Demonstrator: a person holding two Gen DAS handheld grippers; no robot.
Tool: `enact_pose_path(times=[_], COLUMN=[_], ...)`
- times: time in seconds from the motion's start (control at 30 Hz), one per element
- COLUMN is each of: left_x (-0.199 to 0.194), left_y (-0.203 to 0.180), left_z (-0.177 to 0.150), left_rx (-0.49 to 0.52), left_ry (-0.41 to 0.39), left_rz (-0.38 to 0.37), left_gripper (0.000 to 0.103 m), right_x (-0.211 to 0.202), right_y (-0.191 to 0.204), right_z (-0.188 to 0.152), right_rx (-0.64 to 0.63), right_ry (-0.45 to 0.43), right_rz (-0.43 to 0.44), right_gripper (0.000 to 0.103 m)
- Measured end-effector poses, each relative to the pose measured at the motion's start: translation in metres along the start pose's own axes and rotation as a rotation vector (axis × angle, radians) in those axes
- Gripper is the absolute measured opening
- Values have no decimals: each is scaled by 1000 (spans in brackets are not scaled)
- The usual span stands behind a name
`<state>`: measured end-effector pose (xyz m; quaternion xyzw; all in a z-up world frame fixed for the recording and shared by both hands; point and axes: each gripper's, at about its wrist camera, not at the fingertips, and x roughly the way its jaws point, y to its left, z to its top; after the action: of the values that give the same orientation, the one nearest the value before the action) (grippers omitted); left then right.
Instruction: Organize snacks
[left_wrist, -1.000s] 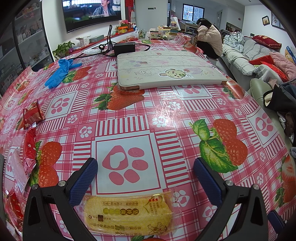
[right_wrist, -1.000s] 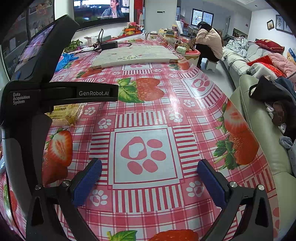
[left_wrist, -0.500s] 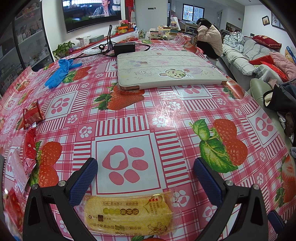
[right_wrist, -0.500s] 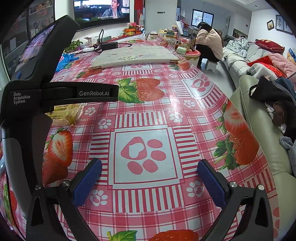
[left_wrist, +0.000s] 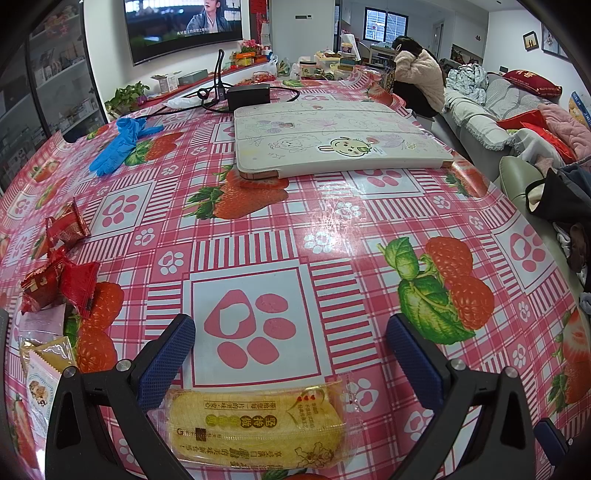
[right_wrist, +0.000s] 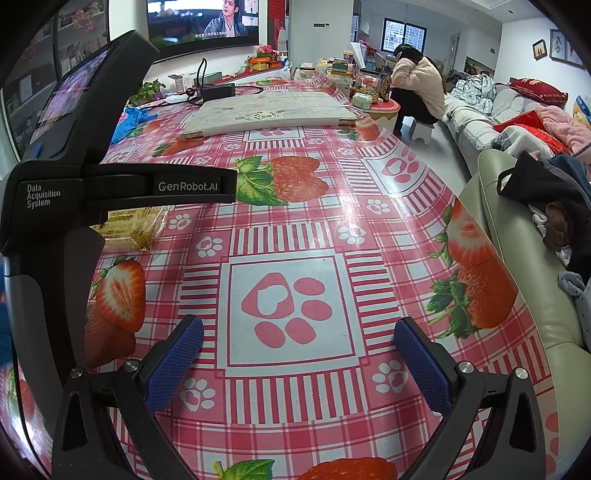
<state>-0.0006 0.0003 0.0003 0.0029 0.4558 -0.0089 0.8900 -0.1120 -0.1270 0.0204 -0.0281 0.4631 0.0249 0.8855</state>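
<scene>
- L gripper (left_wrist: 290, 354): fingers wide apart, nothing clamped. Yellow snack pack (left_wrist: 255, 424) lies flat on the bench (left_wrist: 332, 221), low in the L view, between the fingers but back toward their roots; L pad (left_wrist: 166, 360) looks just beside or touching its corner.
- R gripper (right_wrist: 297, 356): fingers also spread, empty, over bare bench w/ paw print. Same yellow pack (right_wrist: 129, 230) shows in the R view, partly hidden behind the L gripper body.
- Other snacks at L edge of bench: red wrappers (left_wrist: 59, 280), another red one (left_wrist: 68, 225), pale packets (left_wrist: 40, 365) below. Count unclear, fisheye edge is poor.
- Containers: no tray/box/basket for snacks in either view. Jars and boxes at the far end of the bench, contents too small to tell. So the sort target is prob. just a group on the bench.
- Risks (judgement):
  - pack is slick film, soft inside; a hard squeeze may crush it, a light one lets it slide out.
  - closing w/ a pad on top of the wrapper edge pins film only, pack drops on lift.
  - glossy cloth: a push shoves the pack instead of gripping it.
  - grippers are near each other; could collide.
- Blue gloves (left_wrist: 118, 147) and white board (left_wrist: 332, 147) well apart, no issue.
</scene>
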Motion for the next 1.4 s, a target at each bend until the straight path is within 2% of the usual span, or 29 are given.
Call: enact_pose_path(times=[0.27,0.37,0.43,0.5,0.6,0.7,0.77,0.83,0.9,1.0,1.03,1.07,1.17,1.23,1.4], left_x=[-1,-1,-9,-37,-75,-106,-114,-116,-113,-99,-95,-93,-89,-87,-90], left_y=[0,-3,-4,2,22,60,93,123,148,160,158,153,144,152,176], left_z=[-1,5,4,-1,-13,-30,-49,-75,-96,-113,-114,-114,-113,-118,-129], left_rx=[5,13,21,7,1,-54,-117,-207,-302,-382,-391,-381,-311,-279,-214], left_ry=[10,110,154,106,59,45,73,126,167,223,230,217,222,215,175], left_rz=[1,-6,-44,-101,-124,-83,-22,22,26,41,38,70,120,156,127], left_gripper=[103,103,103,103,103,103,103,103,103,103,103,103,103,103,103], right_x=[0,0,0,0,0,0,0,0,0,0,0,0,0,0,0], right_y=[0,0,0,0,0,0,0,0,0,0,0,0,0,0,0], right_z=[0,0,0,0,0,0,0,0,0,0,0,0,0,-1,-1], right_rx=[0,0,0,0,0,0,0,0,0,0,0,0,0,0,0], right_ry=[-1,-1,-1,-1,-1,-1,-1,-1,-1,-1,-1,-1,-2,-2,-2], right_rz=[0,0,0,0,0,-1,0,0,-1,-1,-1,-1,0,0,0], right_gripper=[103,103,103,103,103,103,103,103,103,103,103,103,103,103,103])
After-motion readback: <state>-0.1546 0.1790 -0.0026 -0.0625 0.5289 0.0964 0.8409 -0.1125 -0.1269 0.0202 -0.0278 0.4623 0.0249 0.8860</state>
